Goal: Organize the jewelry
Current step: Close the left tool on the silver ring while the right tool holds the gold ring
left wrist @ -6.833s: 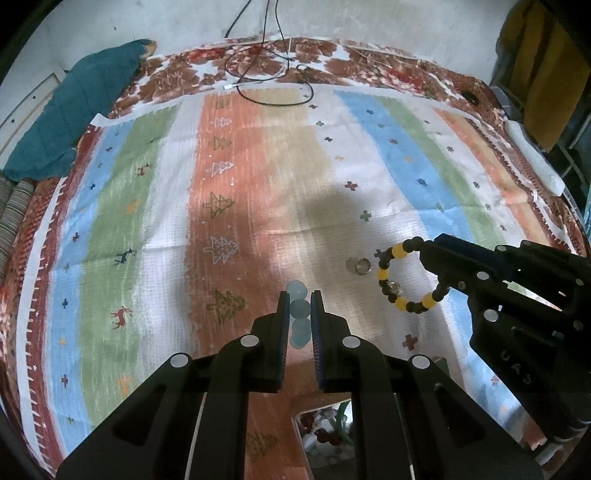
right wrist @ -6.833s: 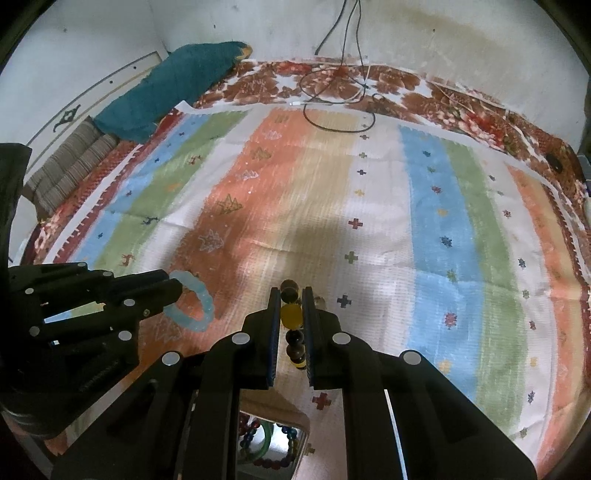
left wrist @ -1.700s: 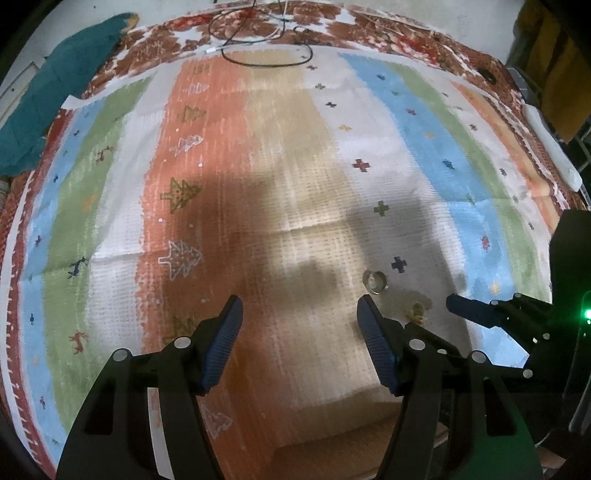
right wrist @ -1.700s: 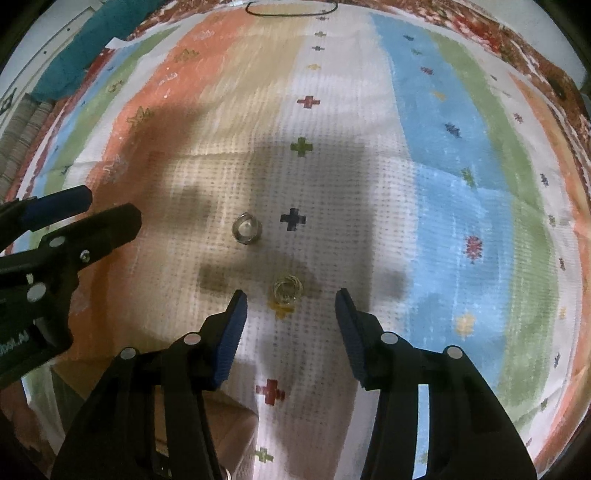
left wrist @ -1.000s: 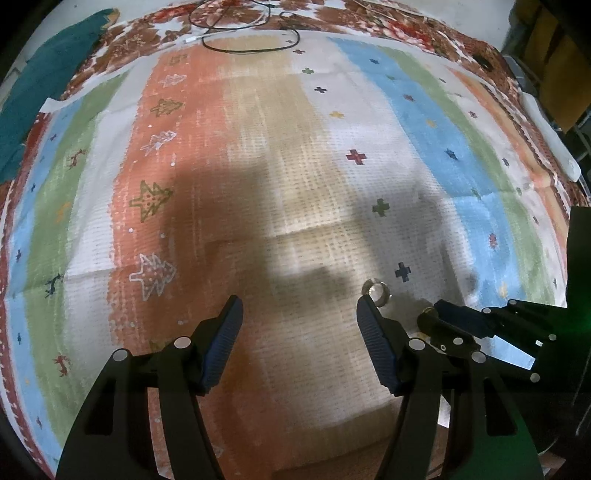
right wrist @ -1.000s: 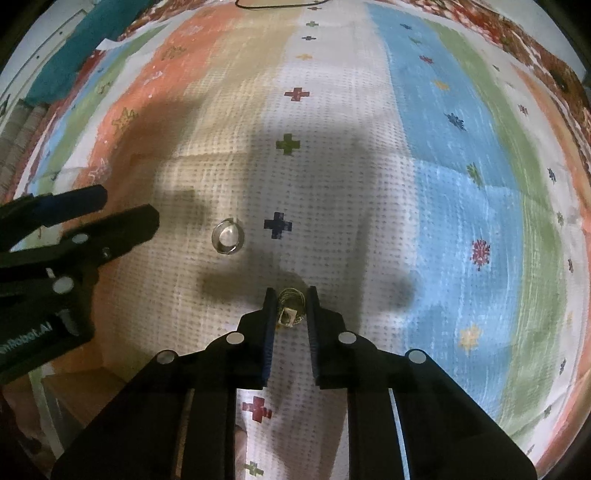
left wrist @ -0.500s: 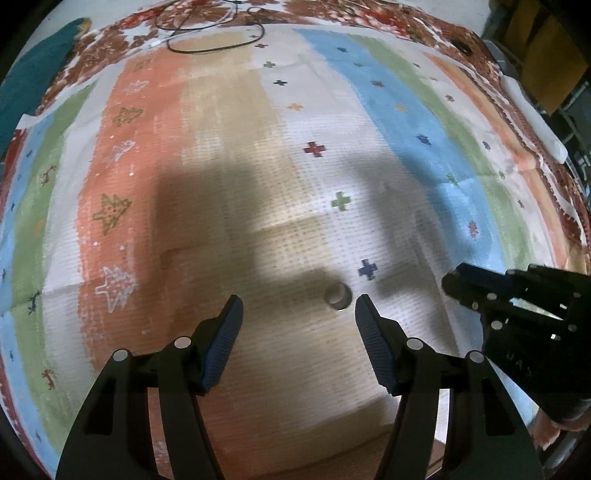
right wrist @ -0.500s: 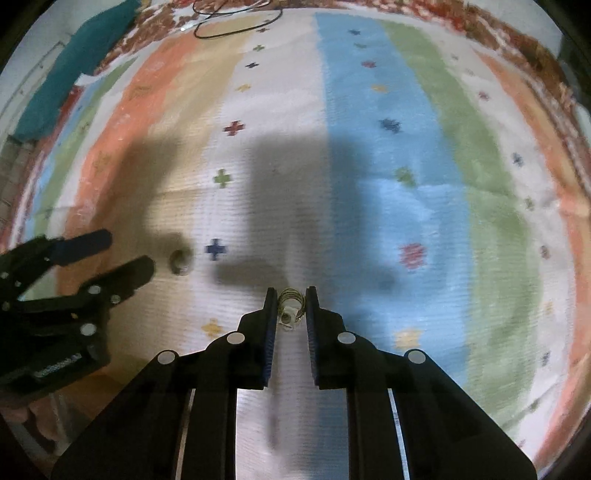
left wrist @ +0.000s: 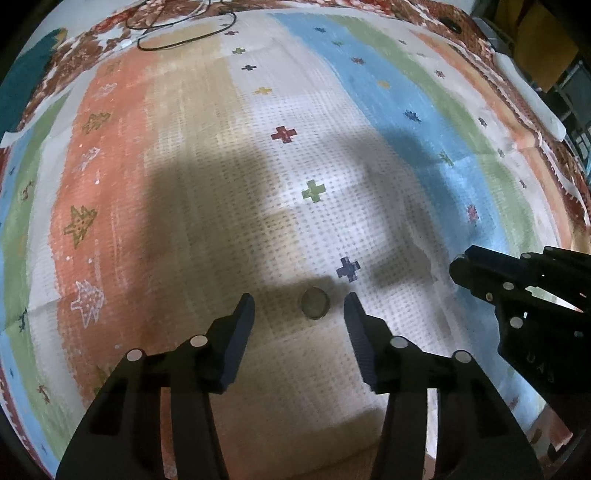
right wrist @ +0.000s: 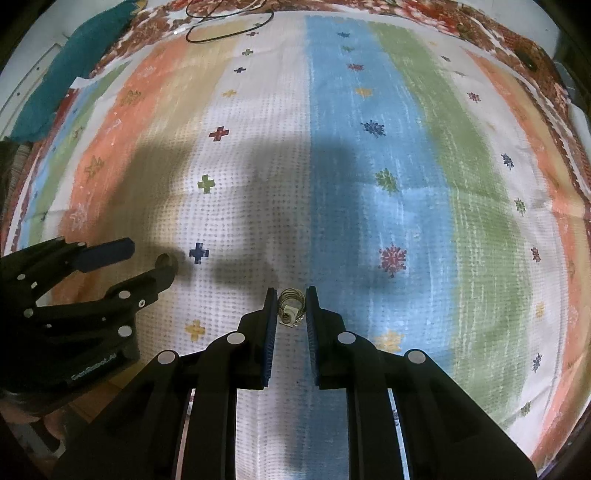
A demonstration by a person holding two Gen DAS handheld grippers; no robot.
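Note:
A small silver ring (left wrist: 314, 303) lies on the striped cloth (left wrist: 258, 166), right between the tips of my open left gripper (left wrist: 299, 306). The ring also shows in the right wrist view (right wrist: 165, 261), partly behind the left gripper's fingers (right wrist: 110, 253). My right gripper (right wrist: 291, 306) is shut on a wiry silver ring (right wrist: 290, 310) and holds it above the cloth. In the left wrist view the right gripper (left wrist: 480, 273) comes in from the right; the ring it holds is hidden there.
A black cable (left wrist: 177, 33) lies coiled at the far edge of the cloth. A teal quilted cloth (right wrist: 62, 81) lies at the far left. A brown box edge (left wrist: 332, 443) shows below the left gripper.
My left gripper has moved closer to the plain ring, which now sits between its open fingertips. My right gripper stays shut on the wiry ring and has lifted it further off the cloth.

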